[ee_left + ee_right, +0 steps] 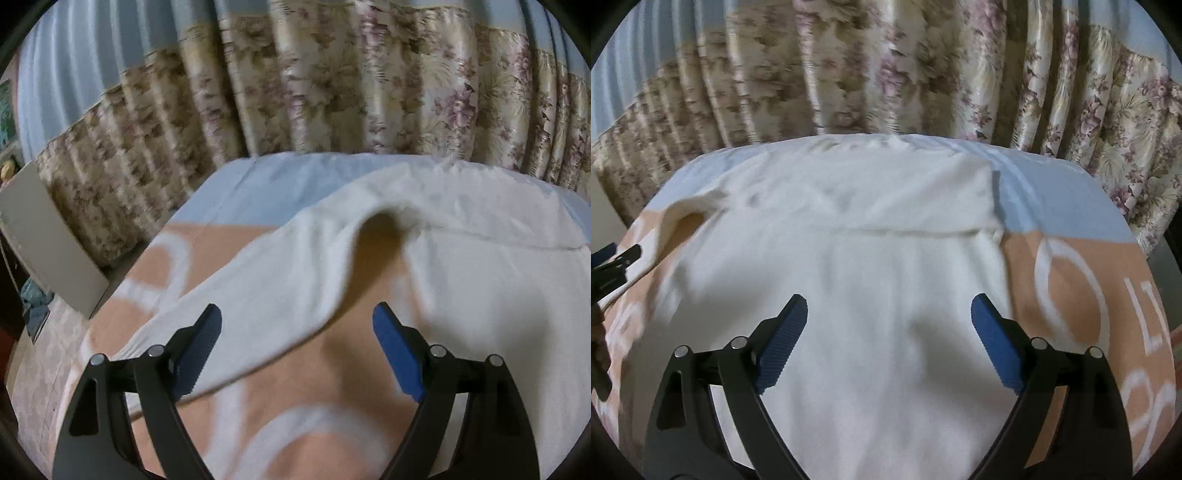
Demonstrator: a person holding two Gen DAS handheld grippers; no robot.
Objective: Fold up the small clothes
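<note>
A white garment (886, 266) lies spread on a peach and light-blue blanket (1067, 295). Its top part is folded over, with a fold edge across the middle. In the left wrist view its left sleeve (280, 280) runs toward the lower left, with a raised hump at the armpit. My left gripper (297, 332) is open, just above the sleeve's lower edge. It shows in the right wrist view (617, 258) at the left edge. My right gripper (889, 321) is open and empty above the garment's body.
Floral curtains (295, 92) hang behind the bed's far edge. A grey board (48, 240) leans at the left of the bed, with tiled floor (40, 362) below. The blanket carries white letters and rings (1067, 284) at the right.
</note>
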